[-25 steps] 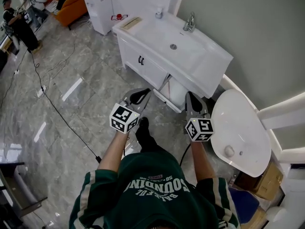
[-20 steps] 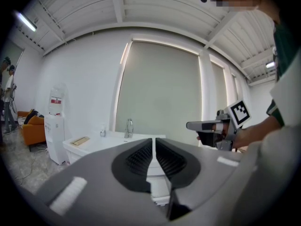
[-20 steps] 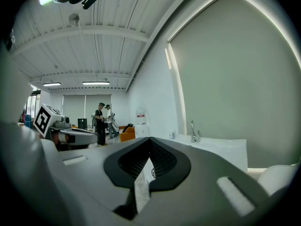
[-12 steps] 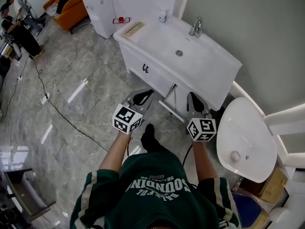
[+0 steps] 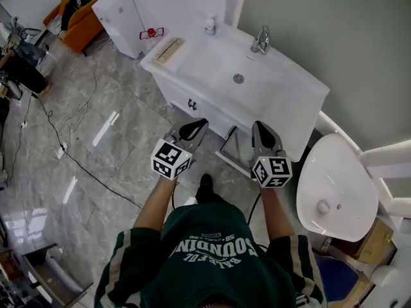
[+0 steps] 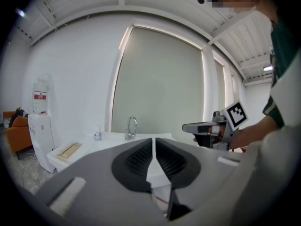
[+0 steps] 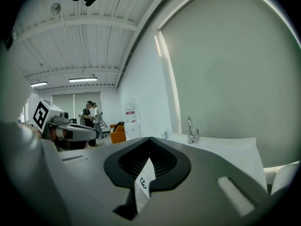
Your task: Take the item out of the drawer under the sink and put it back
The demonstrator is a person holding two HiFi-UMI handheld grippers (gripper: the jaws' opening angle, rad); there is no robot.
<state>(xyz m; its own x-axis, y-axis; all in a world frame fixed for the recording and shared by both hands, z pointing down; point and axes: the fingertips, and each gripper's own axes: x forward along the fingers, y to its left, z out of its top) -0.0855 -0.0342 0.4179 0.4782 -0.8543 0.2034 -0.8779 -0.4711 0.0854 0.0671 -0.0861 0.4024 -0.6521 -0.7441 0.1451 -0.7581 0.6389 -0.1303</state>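
Note:
The white vanity (image 5: 282, 117) with its sink (image 5: 239, 76) and faucet (image 5: 261, 38) stands just ahead of me. Below the basin a drawer (image 5: 232, 153) hangs partly pulled out; what lies inside is hidden. My left gripper (image 5: 202, 122) is shut and empty, held in front of the cabinet front with the black handle (image 5: 191, 104). My right gripper (image 5: 258, 126) is shut too, hovering just above the drawer and holding nothing. In the left gripper view the jaws (image 6: 154, 139) point level at the counter top. The right gripper view shows its jaws (image 7: 149, 139) closed.
A white toilet (image 5: 337, 188) stands close on the right. A wooden tray (image 5: 169, 49) and a soap bottle (image 5: 210, 24) sit on the counter. A water dispenser (image 5: 122, 15), an orange sofa (image 5: 77, 15) and floor cables (image 5: 70, 153) lie to the left.
Both grippers have travelled forward toward the vanity as the person stepped closer. They stay shut and empty. The drawer front now sits right under the right gripper.

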